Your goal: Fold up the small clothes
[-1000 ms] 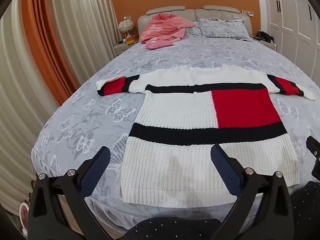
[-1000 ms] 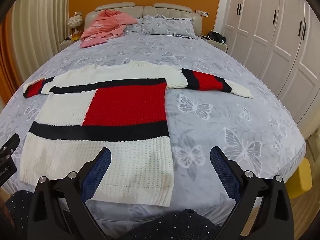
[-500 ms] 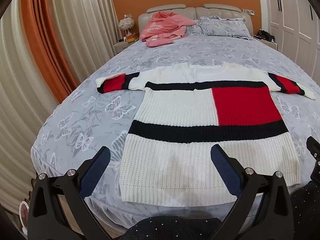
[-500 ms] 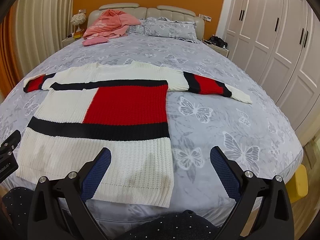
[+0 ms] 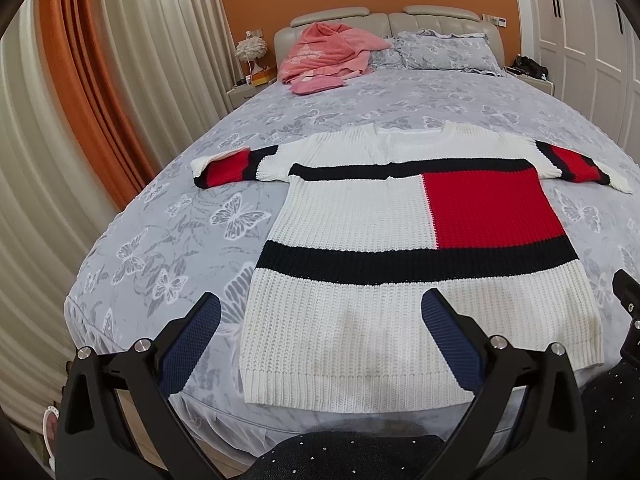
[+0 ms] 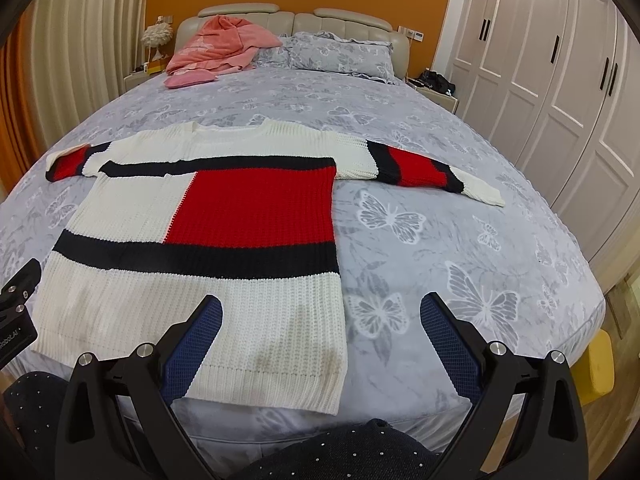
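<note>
Left wrist view: sweater [image 5: 400,264] is being shown laid flat on the bed [image 5: 168,240], sleeves spread toward 9 and 3 o'clock, ready for folding; left gripper [image 5: 320,334] is being held released, nothing gripped, above the hem's left corner.

Right wrist view: right gripper [image 6: 320,334] is being held wide apart, empty, hem corner [image 6: 320,380] lying at 6 o'clock; right sleeve [image 6: 424,168] is being seen at 1 o'clock; pink clothes [image 6: 220,48] piled at 11 o'clock.

The sweater's [image 5: 400,280] right cuff runs past the left view's edge.
</note>
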